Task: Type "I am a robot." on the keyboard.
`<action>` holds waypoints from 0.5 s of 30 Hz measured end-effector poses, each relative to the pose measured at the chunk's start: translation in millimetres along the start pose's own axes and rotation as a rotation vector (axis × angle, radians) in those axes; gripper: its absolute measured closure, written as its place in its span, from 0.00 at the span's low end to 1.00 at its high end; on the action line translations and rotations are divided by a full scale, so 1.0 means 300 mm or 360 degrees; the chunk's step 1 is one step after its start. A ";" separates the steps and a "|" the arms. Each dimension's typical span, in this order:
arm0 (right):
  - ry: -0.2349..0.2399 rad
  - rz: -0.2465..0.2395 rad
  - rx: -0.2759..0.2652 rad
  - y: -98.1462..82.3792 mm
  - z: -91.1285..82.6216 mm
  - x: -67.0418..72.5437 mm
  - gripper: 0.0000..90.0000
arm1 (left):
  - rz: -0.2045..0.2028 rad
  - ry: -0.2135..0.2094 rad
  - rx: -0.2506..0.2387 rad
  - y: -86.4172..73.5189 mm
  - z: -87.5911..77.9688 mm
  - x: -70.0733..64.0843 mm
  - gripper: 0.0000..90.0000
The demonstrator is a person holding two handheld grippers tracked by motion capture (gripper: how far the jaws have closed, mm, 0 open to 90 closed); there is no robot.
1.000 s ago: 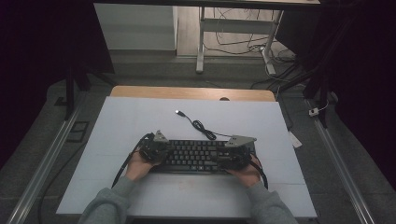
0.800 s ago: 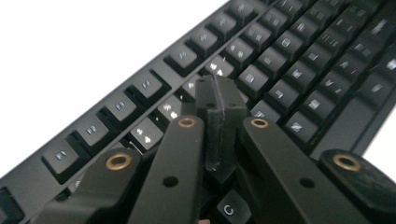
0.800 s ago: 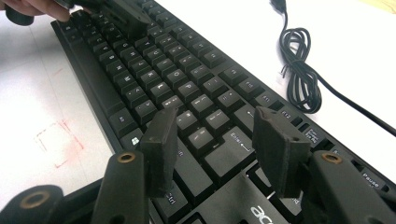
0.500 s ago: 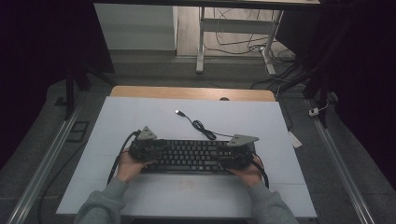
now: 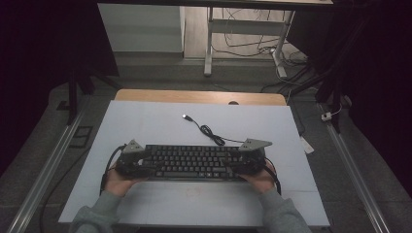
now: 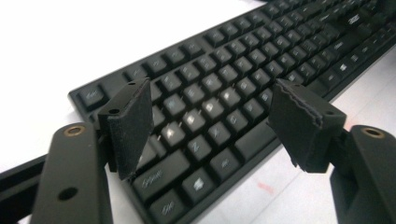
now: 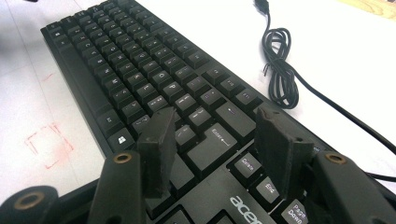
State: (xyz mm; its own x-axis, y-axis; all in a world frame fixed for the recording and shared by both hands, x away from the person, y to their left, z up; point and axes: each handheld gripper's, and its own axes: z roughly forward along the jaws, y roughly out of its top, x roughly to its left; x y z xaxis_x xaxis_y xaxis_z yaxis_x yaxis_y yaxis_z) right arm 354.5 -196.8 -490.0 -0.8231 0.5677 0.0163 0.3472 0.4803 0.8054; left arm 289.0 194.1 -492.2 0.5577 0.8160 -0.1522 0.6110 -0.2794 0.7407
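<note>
**K:** Left claw [image 5: 130,165] slid out along the keyboard [image 5: 194,161] toward its left end since the earlier frame. Jaws have just been opening, now wide apart over the keys, nothing pinched between them. Right claw [image 5: 248,162] hasn't shifted.

**M:** Right claw state?

**K:** Parted too. Right gripper view has its pads [image 7: 159,149] over the Enter and nav keys at the keyboard's right end, gap between them; can't tell if the tips touch the keycaps. No grip.

**M:** Surface, room?

**K:** White table [image 5: 160,121] with a wood strip at the far edge. Dim room, grey floor, metal rails on either side, a desk frame and loose cables farther back. Faint red square mark [image 7: 49,144] on the table on the near side of the keyboard.

**M:** Keyboard orientation?

**K:** Flat, keys up, long axis running straight from one claw to the other, parallel to the near table edge. It lies between and under both claws.

**M:** Clearance?

**K:** Its USB cable [image 5: 206,130] snakes off beyond the right claw, loosely coiled, plug [image 5: 185,117] lying free. Bare table beyond and outboard of both claws. Narrower bare strip between claws and near edge, where the hands [image 5: 116,182] sit.
</note>
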 end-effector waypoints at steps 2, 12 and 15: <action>-0.0002 0.0000 -0.0001 0.000 -0.001 -0.001 0.54 | -0.0007 0.0018 0.0005 -0.011 -0.008 0.005 0.32; 0.0024 0.0016 -0.0027 0.011 0.001 0.003 0.54 | -0.0033 0.0032 0.0001 -0.051 -0.034 0.023 0.31; 0.0045 0.0018 -0.0045 0.022 0.004 0.010 0.54 | -0.0036 0.0033 0.0008 -0.055 -0.030 0.026 0.31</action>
State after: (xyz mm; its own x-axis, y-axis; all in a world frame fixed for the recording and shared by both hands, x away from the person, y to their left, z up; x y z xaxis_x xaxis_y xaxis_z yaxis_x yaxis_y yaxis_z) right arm 354.9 -191.2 -485.3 -0.8318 0.5535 0.0421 0.3440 0.4544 0.8217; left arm 278.3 209.7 -499.5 0.5316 0.8326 -0.1553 0.6263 -0.2630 0.7339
